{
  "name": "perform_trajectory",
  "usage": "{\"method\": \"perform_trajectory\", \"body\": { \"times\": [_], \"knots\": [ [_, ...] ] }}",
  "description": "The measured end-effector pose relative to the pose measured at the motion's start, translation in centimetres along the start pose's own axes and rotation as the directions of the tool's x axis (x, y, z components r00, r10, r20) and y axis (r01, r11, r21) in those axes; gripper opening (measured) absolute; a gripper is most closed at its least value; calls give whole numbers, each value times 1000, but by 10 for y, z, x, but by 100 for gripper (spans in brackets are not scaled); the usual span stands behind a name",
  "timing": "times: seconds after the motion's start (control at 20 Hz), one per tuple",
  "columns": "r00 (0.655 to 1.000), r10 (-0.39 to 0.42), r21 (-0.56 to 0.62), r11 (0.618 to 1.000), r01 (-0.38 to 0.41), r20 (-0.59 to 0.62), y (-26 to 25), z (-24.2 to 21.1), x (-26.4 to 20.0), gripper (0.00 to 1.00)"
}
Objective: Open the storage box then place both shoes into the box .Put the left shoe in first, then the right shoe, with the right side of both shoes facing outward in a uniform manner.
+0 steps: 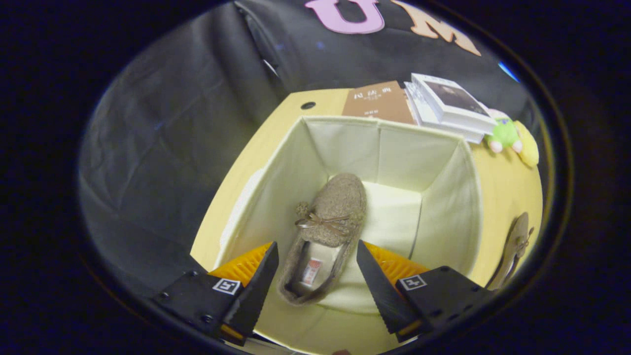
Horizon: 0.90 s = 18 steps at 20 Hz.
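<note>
Above the open storage box [446, 207], the gripper [318, 276] points down, fingers apart over the shoe [325, 222] inside.

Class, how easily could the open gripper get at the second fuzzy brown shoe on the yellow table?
Probably yes: the fuzzy brown shoe lies uncovered beside the cream fabric box, whose wall the open gripper must clear first.

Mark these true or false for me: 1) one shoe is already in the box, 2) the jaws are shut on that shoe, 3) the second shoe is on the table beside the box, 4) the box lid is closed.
1) True: a shoe lies on the floor of the storage box.
2) False: the gripper is open, jaws apart on either side of the shoe, not pressing it.
3) True: the second shoe lies on the table beside the box.
4) False: the box is open.
</note>
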State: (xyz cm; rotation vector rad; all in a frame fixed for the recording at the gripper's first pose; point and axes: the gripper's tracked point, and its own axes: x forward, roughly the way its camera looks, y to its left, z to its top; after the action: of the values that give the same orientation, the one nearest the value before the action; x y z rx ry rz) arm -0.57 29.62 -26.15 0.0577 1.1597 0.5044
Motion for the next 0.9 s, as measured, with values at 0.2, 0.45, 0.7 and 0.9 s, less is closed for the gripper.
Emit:
{"method": "perform_trajectory", "body": {
  "times": [0.2, 0.45, 0.7, 0.9],
  "knots": [
    [993, 13, -93, 996, -2, 119, -19, 21, -37, 100],
    [973, -37, -193, 978, 82, 230, -69, 29, -80, 100],
    [947, -106, -162, 973, 161, 304, -132, 31, -113, 100],
    [922, -197, -100, 965, 242, 334, -196, 23, -141, 100]
  ]
}}
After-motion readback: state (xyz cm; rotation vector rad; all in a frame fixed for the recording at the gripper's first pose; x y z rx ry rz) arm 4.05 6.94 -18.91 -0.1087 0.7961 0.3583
